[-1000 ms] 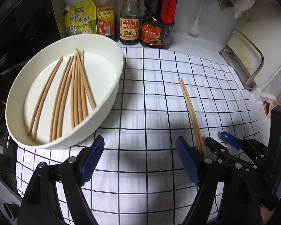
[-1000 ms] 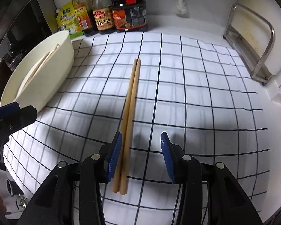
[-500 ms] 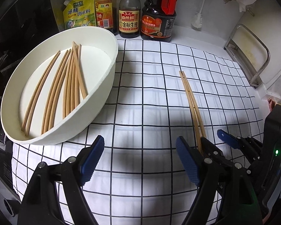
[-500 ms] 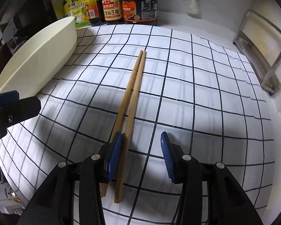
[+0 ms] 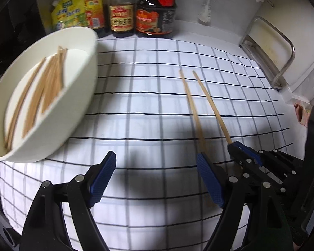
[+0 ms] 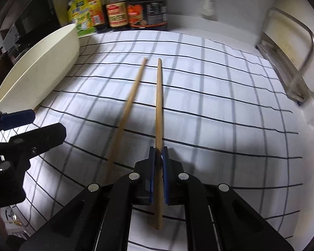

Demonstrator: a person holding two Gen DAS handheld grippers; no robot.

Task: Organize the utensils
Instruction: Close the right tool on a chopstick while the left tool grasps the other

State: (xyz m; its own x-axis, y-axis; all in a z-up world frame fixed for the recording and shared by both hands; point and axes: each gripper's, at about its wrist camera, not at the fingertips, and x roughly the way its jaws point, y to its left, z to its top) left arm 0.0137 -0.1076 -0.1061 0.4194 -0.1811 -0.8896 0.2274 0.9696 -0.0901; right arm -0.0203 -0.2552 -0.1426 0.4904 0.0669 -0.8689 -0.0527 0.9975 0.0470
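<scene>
On the checked cloth (image 6: 219, 104), the right gripper (image 6: 158, 163) has just closed its fingers on one chopstick (image 6: 158, 104) near its thick end, a light, stiff, slippery stick best pinched there, while its mate (image 6: 127, 108) lies beside and the left gripper (image 5: 157, 177) gapes empty.

chopsticks (image 5: 41, 92) in bowl (image 5: 81, 96), bottles (image 5: 123, 10) behind
</scene>
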